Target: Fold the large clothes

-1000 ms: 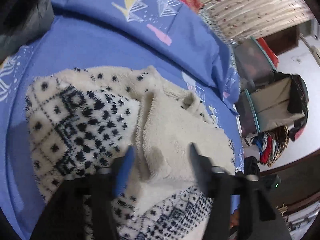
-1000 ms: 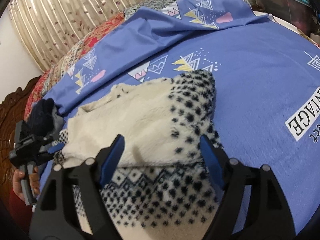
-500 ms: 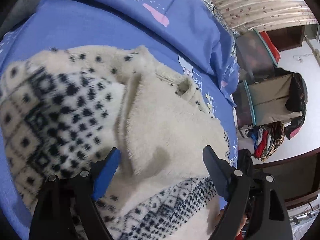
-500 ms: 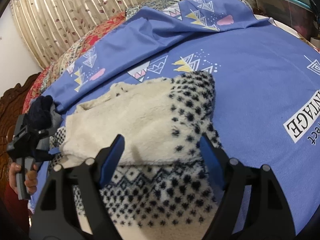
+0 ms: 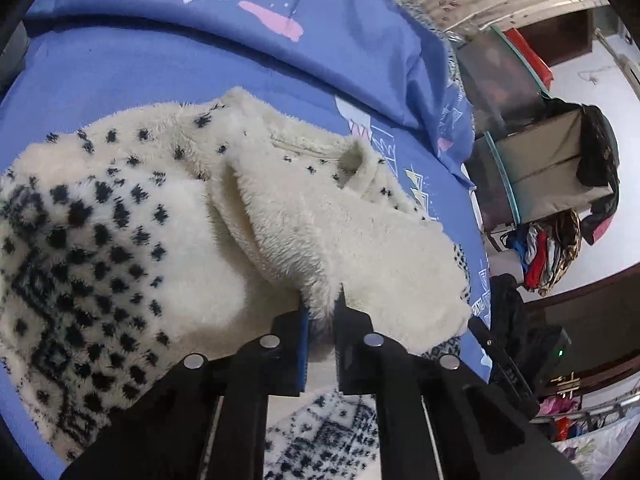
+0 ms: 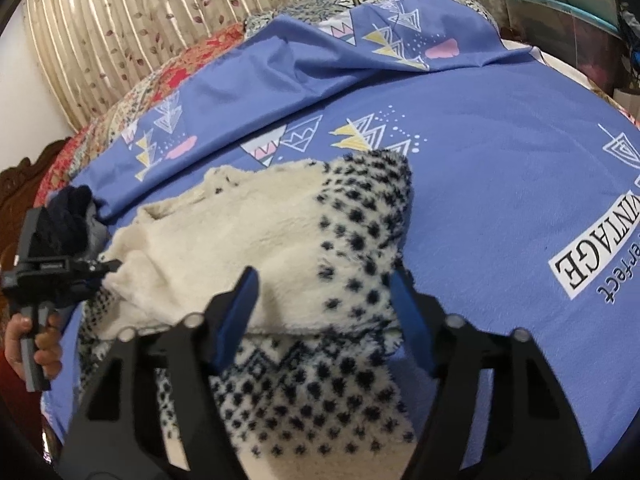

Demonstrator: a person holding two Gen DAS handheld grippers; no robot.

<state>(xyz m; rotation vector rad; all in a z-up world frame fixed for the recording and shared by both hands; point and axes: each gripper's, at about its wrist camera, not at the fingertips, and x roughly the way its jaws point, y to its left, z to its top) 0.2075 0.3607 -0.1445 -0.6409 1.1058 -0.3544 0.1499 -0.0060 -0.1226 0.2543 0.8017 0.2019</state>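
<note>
Fleece (image 5: 168, 240) is spread on the bed (image 6: 480, 184); its cream fold is pinched by the left tool (image 5: 320, 320), whose jaws have just closed. The right tool (image 6: 324, 300) is held wide over the patterned hem, closing slightly. "VINTAGE" is printed on the blue sheet; curtains (image 6: 120, 32) hang behind.

Fleece garment (image 5: 168, 240): thick fuzzy pile cloth, cream with dark knit-style dots, matt. Bedsheet (image 6: 500, 184) at 2 o'clock of it: smooth woven cloth, matt blue, printed. Curtain (image 6: 132, 32) at 11 o'clock: pleated fabric, slight sheen. Left gripper (image 5: 320, 320): matt black plastic, shiny metal rivets, blue pads. Headboard (image 6: 16, 184) at 9 o'clock: carved dark wood, glossy.
</note>
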